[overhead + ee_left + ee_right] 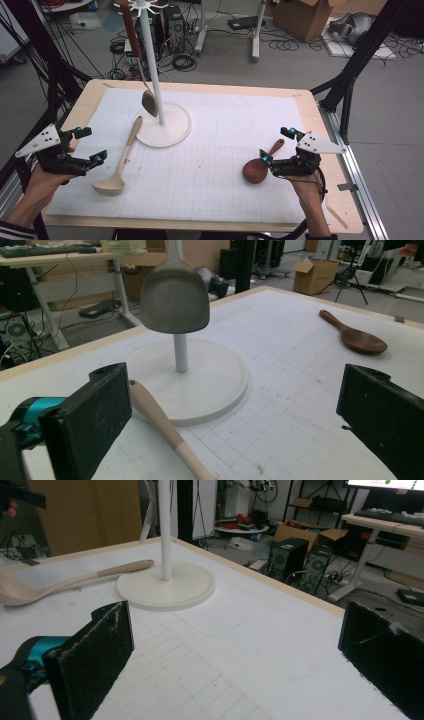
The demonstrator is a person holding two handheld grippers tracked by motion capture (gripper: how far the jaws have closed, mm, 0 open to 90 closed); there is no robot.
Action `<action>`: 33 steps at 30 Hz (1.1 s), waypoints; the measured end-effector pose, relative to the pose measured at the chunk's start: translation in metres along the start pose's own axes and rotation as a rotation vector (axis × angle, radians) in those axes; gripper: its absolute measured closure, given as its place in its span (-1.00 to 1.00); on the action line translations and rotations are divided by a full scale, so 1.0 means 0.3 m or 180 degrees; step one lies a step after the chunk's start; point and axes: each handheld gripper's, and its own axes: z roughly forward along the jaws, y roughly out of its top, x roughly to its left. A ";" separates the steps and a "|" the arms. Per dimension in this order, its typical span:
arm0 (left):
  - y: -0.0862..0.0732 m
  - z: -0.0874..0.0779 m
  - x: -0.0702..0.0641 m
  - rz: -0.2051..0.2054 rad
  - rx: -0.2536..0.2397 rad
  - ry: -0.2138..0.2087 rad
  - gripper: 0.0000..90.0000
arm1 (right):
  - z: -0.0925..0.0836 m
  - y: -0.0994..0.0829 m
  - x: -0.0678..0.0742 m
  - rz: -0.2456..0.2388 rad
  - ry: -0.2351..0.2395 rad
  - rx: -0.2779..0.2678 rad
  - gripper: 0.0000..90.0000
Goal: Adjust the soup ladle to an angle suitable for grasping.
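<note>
On the counter [210,165], both tools are hovering open, the left tool [91,146] beside a pale ladle [120,165], the right tool [276,145] by a brown spoon [257,167]

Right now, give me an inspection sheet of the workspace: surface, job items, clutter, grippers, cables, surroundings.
Surface: wooden table covered by a white gridded mat; faint marks on the mat.
Job's things: pale wooden ladle flat on the mat, handle end on the base of the white rack; metal spatula hanging from the rack; dark wooden spoon flat on the mat by the right gripper.
Clutter: nothing seen on the mat.
Grippers: left gripper open, beside the ladle, holding nothing; right gripper open, jaws either side of the spoon's handle, contact cannot be told.
Cables: one trails from the right gripper; loose coils on the floor.
Surroundings: cardboard box, desk legs, black frame struts.
</note>
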 end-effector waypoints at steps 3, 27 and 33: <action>-0.007 -0.004 0.003 -0.0024 0.0034 0.0017 -0.96 | 0.002 0.000 0.000 -0.0010 0.0011 -0.0001 -0.99; -0.047 -0.010 -0.041 -0.0077 0.0427 -0.0024 -0.30 | 0.006 -0.005 0.005 -0.0029 0.0027 0.0039 -0.99; -0.051 0.000 -0.057 -0.0085 0.0569 -0.0082 0.26 | 0.007 -0.008 0.007 -0.0026 0.0029 0.0035 -0.99</action>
